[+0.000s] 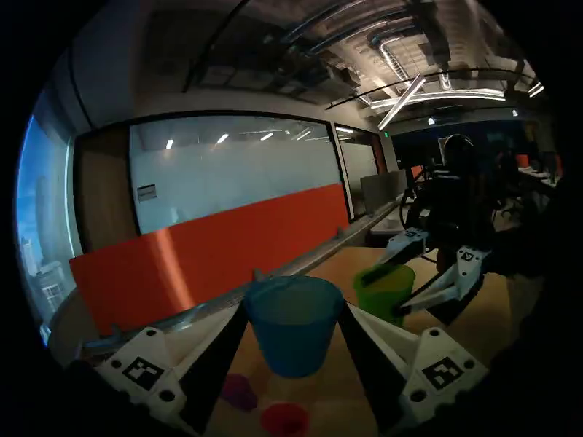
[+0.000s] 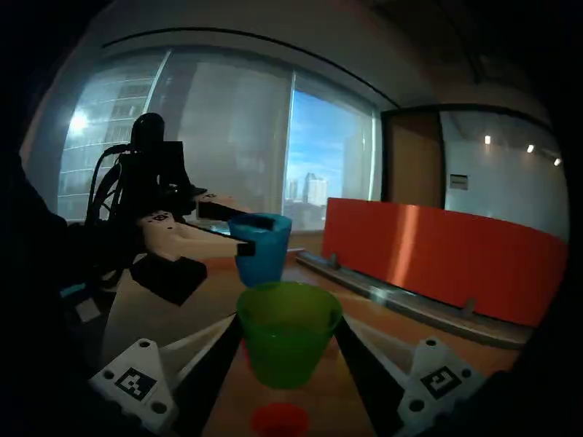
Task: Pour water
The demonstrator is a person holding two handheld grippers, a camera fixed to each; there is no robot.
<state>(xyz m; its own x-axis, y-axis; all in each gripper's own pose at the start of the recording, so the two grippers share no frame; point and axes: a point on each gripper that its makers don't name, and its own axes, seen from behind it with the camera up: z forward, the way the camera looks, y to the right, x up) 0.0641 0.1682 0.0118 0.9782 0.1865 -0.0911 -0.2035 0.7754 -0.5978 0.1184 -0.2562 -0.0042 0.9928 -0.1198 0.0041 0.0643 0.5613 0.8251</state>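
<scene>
Left tongs [image 1: 294,315] are clamping a translucent blue plastic cup [image 1: 294,342], right tongs [image 2: 288,325] are clamping a translucent green plastic cup [image 2: 288,353].

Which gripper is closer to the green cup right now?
Right. The right gripper is shut on the green cup, a finger on each side. The left gripper holds the blue cup, apart from the green one.

Nothing legible: only black-and-white square code markers [image 1: 143,372] on the white fingers [image 1: 173,348], and a small notice [image 1: 146,193] on the glass wall [image 1: 240,171], too small to read.
</scene>
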